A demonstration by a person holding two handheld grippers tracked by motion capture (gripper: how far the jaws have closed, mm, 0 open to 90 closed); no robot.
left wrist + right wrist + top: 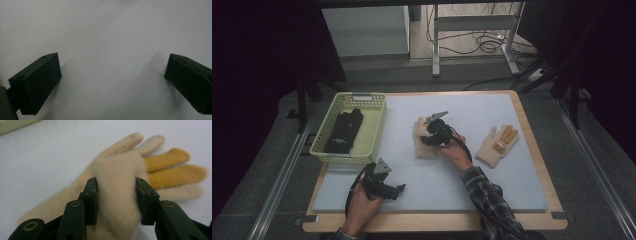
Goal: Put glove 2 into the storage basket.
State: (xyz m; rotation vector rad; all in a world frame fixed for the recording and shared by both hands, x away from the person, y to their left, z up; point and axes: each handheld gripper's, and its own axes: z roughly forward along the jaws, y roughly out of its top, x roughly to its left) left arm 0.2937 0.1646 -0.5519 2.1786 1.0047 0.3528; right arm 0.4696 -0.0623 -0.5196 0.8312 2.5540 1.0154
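At the middle of the grey mat (492, 165) lies a cream knit glove (117, 182) with two mustard-yellow fingers, palm flat, and the right gripper (116, 200) has closed on a fold of its palm, the wool bulging up between the two black jaws. From where I stand that pinch looks shallow: it seems to have only a ridge of the fabric, so on a lift the knit could stretch and slide out, or the glove could hang lopsided and drop before it gets anywhere. Fuzzy wool gives the pads little to bite on, and a quick pull would make that worse. Its mate, a second cream glove (497, 144) with the same yellow fingers, rests well apart toward the right edge of the mat, and nothing touches it. Off to the left sits a pale yellow basket (374, 127) holding a pair of black gloves (344, 131); if the cream glove is bound for it, I judge the near rim could snag a dangling cuff. The right hand (454, 152) reaches forward over the mat, forearm in a plaid sleeve (484, 192), gripper angled down onto the glove. The left gripper (399, 189) is held low near the front of the mat, pointing right, jaws spread wide over bare mat with nothing between them
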